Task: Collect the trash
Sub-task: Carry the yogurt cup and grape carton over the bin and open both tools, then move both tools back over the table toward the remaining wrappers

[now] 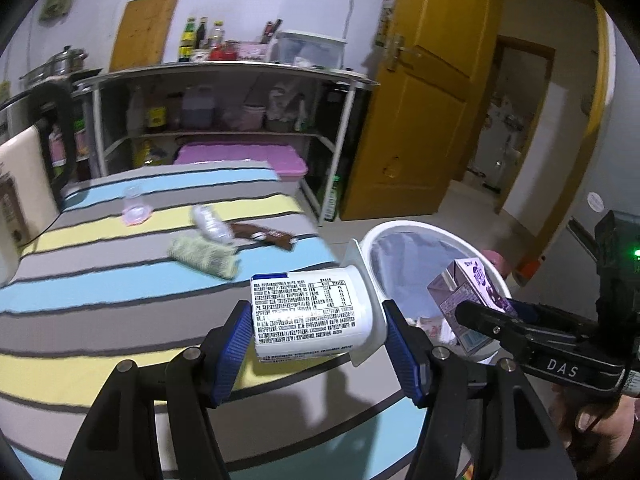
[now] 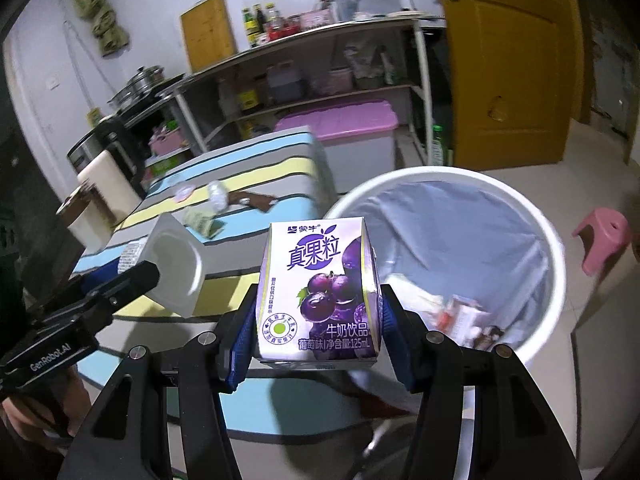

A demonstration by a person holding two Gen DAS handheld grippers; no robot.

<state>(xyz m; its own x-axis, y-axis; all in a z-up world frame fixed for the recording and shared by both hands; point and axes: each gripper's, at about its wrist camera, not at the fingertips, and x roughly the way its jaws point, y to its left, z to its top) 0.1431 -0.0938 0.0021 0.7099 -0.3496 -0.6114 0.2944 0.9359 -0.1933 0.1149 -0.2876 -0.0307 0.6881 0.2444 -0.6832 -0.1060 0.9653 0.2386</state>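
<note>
both wrist cams close, angled down along jaws — share striped table [image 1: 120, 292], white bin [image 2: 552, 240], shelf [image 1: 224, 72].

"真果粒", "125mL" on purple carton [image 2: 318, 292], "GenRobot.AI" on left gripper [image 2: 132, 280], "DAS" on right gripper [image 1: 484, 316]

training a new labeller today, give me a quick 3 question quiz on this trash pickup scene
1. True or false: the left gripper holds a white yogurt cup lying on its side.
2. What does the right gripper hold? A) a glass bottle B) a purple grape milk carton C) nothing
3. Fill in: the white trash bin stands on the floor beside the ____ tablecloth.

Key
1. True
2. B
3. striped; trash, including a crumpled wrapper, lies on it.
</note>
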